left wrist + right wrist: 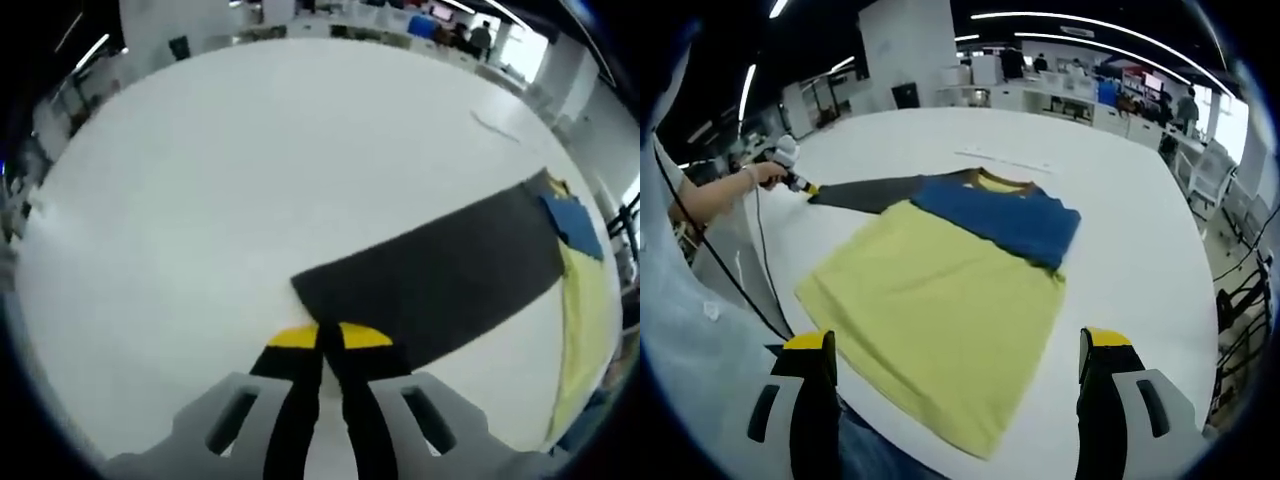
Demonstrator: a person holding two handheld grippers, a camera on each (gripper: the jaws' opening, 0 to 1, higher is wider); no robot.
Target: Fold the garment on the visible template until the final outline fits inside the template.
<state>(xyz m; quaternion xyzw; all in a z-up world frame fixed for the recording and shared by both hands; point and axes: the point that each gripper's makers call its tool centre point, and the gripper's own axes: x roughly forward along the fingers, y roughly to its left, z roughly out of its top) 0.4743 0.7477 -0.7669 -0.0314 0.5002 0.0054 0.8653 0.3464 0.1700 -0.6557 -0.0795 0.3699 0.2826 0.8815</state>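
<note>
Your left gripper (320,335) has its yellow-tipped jaws pressed together on the cuff end of the dark grey long sleeve (440,275), right at the corner of the cloth. The sleeve lies flat and stretched out over the white round surface (250,180), running away toward the body of the garment.

In the right gripper view you see the whole yellow, blue and grey long-sleeved shirt (940,290) spread flat on the surface (1120,210). Its yellow lower part is nearest to you, the blue chest band (1005,215) is behind it, and the grey sleeve (865,192) reaches out to the left, where your hand (765,172) holds the left gripper (805,187) at its end.

Your right gripper (955,350) hangs above the near hem of the shirt with its jaws wide apart, holding nothing.

A thin pale strip (1005,160) lies on the surface beyond the collar.
</note>
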